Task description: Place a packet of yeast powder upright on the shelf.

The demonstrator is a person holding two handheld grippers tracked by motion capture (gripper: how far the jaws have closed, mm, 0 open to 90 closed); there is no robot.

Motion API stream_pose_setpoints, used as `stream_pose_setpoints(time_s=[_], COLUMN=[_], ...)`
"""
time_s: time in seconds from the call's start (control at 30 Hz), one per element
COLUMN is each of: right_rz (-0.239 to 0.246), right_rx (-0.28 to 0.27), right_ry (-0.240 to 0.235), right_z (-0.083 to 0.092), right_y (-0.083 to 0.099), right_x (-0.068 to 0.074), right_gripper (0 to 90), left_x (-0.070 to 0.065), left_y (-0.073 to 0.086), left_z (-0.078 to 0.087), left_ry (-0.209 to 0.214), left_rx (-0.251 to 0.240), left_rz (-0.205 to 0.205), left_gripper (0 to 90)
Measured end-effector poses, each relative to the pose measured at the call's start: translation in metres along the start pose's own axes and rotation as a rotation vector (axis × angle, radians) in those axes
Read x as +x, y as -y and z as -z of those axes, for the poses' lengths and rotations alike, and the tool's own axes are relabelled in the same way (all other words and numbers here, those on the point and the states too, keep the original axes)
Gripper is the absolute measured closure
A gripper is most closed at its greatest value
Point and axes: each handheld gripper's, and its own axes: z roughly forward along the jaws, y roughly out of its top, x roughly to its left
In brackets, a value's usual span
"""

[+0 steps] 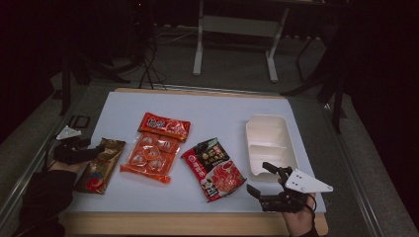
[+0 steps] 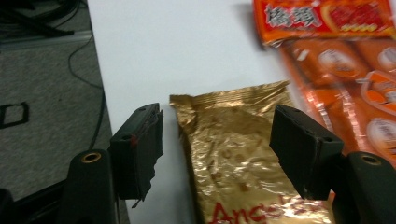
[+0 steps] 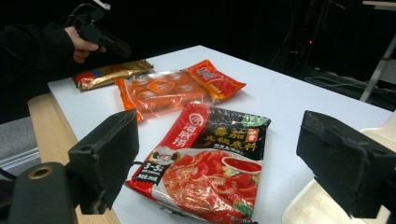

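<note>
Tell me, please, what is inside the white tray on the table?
The white tray looks empty: its compartments show bare white bottoms. Its near corner sits behind the right gripper, so that small part cannot be checked.

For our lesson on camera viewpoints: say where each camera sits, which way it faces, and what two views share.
High view: above the near edge, looking down on the table; both forearms and tongs show.
Left gripper view: rides the left tongs, looking down at the gold packet between open jaws.
Right gripper view: rides the right tongs, facing the hotpot packet.
Shared: gold packet, orange packet.
</note>
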Motion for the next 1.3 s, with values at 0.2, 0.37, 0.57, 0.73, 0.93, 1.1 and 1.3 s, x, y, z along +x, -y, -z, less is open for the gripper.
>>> stream_pose_setpoints(time_s=[0.2,0.37,0.57,0.73,0.93,1.1,1.3], right_rz=[0.0,-0.003,0.005,0.003,0.005,0.005,0.003], right_rx=[0.008,0.018,0.021,0.028,0.033,0.032,0.034], right_ry=[0.0,0.003,0.002,-0.001,0.002,0.005,0.002], right_z=[-0.001,-0.001,-0.002,-0.002,-0.002,-0.001,-0.001], right_y=[0.001,0.002,0.002,0.002,0.002,0.002,0.002], right_x=[-0.001,-0.001,-0.001,-0.001,-0.002,-0.002,-0.002], right_gripper=[12.9,13.1,13.1,13.3,13.5,13.6,13.7], left_x=[-0.001,-0.002,-0.01,-0.012,-0.018,-0.021,-0.02], left_y=[0.002,0.003,-0.003,-0.007,-0.008,-0.012,-0.018], left_z=[-0.018,-0.027,-0.036,-0.034,-0.034,-0.029,-0.012], left_ry=[-0.046,-0.031,0.01,-0.024,-0.076,-0.091,-0.051], left_rx=[0.08,0.094,0.162,0.177,0.163,0.159,0.116], left_rz=[-0.016,0.014,0.004,0.005,-0.06,-0.079,-0.045], left_gripper=[36.5,37.8,45.3,57.3,79.8,89.2,90.0])
